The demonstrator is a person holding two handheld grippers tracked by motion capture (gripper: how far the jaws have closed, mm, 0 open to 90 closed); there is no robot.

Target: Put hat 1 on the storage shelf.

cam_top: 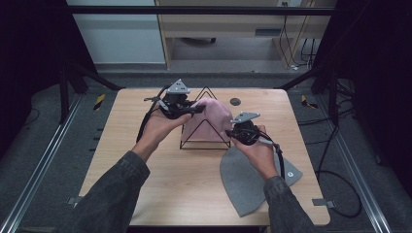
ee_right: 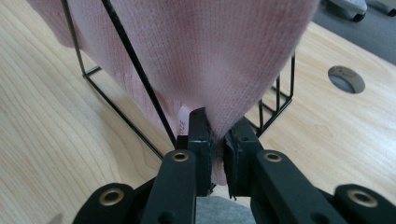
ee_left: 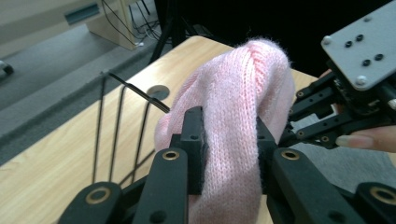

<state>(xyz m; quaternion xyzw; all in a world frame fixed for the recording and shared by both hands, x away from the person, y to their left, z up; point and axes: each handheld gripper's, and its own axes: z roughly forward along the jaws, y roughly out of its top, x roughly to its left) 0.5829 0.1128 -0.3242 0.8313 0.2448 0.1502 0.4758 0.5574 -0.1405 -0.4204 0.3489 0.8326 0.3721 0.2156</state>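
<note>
At frame centre, the pink knit beanie [cam_top: 206, 119] drapes over the black wire stand [cam_top: 205, 143]. The left gripper [ee_left: 229, 154] and right gripper [ee_right: 217, 147] (2 in all) each pinch its fabric.

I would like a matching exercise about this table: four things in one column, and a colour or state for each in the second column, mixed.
Things:
1. knitted hat
2. felt piece
3. wire stand
4. table

Colour or state:
A. grey, lying flat near the right forearm
B. light wood
C. pink, gripped by both the left gripper and the right gripper
D. black, triangular frame

Pairs: 1-C, 2-A, 3-D, 4-B
</note>
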